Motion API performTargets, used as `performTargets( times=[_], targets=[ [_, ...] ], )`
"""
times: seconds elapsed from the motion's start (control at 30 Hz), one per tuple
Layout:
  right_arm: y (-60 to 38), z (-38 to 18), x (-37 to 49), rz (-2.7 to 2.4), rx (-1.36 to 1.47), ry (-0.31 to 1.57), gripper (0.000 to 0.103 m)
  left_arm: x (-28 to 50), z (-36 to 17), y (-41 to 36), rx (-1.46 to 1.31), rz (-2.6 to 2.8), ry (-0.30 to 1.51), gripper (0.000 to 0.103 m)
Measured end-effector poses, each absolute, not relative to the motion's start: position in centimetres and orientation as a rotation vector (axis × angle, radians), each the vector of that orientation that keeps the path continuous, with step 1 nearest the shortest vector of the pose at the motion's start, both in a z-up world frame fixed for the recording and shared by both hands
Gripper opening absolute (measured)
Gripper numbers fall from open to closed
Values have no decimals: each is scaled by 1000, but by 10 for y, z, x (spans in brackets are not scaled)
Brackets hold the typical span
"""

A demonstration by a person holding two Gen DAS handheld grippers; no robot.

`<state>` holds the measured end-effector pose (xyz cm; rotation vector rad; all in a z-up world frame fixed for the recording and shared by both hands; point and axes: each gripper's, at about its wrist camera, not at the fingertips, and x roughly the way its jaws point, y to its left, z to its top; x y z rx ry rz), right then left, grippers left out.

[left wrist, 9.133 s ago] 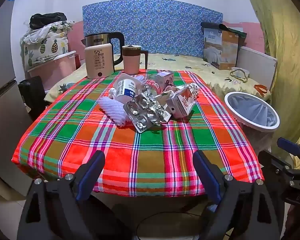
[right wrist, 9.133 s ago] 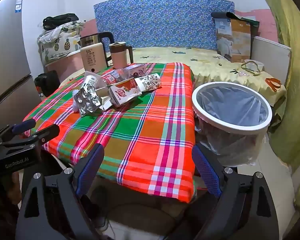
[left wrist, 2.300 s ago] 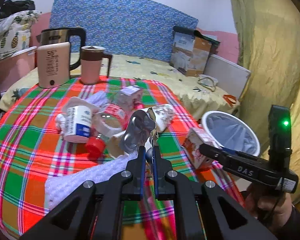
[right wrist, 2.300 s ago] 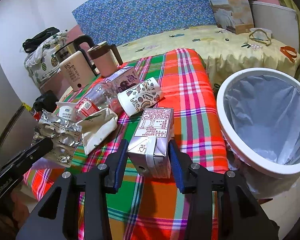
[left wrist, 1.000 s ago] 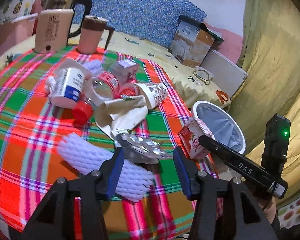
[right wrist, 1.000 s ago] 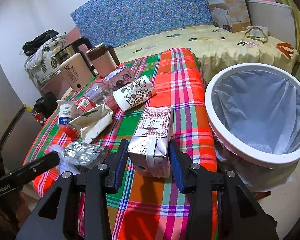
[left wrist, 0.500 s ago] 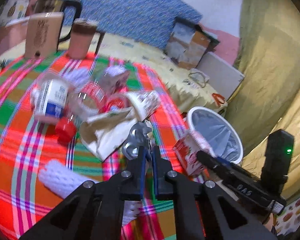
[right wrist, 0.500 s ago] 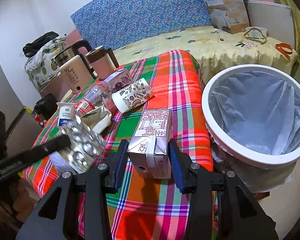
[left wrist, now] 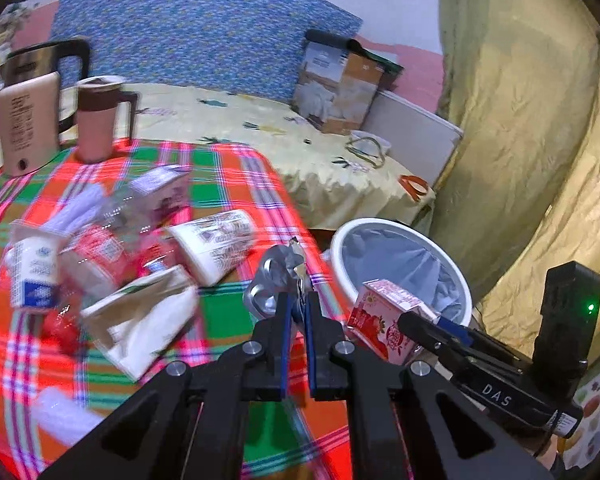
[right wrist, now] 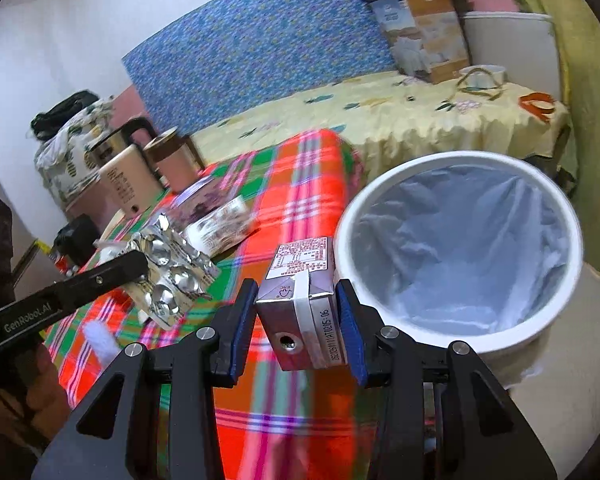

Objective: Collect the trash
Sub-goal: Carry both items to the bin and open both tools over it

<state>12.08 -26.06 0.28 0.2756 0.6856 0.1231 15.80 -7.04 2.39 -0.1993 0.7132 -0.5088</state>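
Silver foil blister packs [left wrist: 278,280], crumpled, are being pinched at one edge by the left gripper [left wrist: 296,312], jaws closed right down on the foil w/ almost no gap; the packs are being held up off the plaid tablecloth [left wrist: 228,176], seen in the right wrist view [right wrist: 172,276] hanging above the table's near part. A small drink carton [right wrist: 304,304] is being clamped between the right gripper [right wrist: 300,320] pads, jaws partly apart at carton width, straw hole facing the camera. In the left wrist view the same carton [left wrist: 384,320], strawberry print, is being carried just beside the rim of the white bin [left wrist: 400,228], which is lined w/ a pale bag & standing on the floor next to the table edge. Other rubbish is lying on the cloth, blurred: paper cup [left wrist: 216,244] on its side, yoghurt pot [left wrist: 34,272], torn wrapper [left wrist: 144,320], white foam net [left wrist: 60,412], another carton [left wrist: 160,184]. Kettle [left wrist: 24,120] & pink mug [left wrist: 100,120] are standing at the table's far end. Bin [right wrist: 460,252] is being viewed right of the held carton, close, not touching as far as can be told.
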Motion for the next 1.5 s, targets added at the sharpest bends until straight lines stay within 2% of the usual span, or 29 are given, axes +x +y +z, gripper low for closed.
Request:
performTargets(
  times=[0.23, 0.67, 0.7, 0.73, 0.83, 1.37, 1.5],
  targets=[
    [-296, 10, 116, 32, 297, 642, 42, 176, 30, -125, -153, -596, 717, 7],
    [-338, -4, 118, -37, 348, 683, 42, 198, 10, -207, -58, -688, 783, 8],
    [-338, -4, 119, -40, 345, 685, 43, 198, 9, -208, -56, -690, 786, 12],
    [-339, -5, 119, -43, 343, 687, 43, 198, 8, -210, -53, -690, 788, 22],
    [-340, -4, 118, -45, 341, 684, 45, 197, 9, -210, -57, -696, 781, 40],
    [-322, 7, 95, 8, 286, 629, 48, 164, 20, -158, -99, -588, 721, 47],
    [-305, 7, 93, 51, 255, 636, 51, 149, 18, -136, -101, -532, 704, 47]
  ],
)
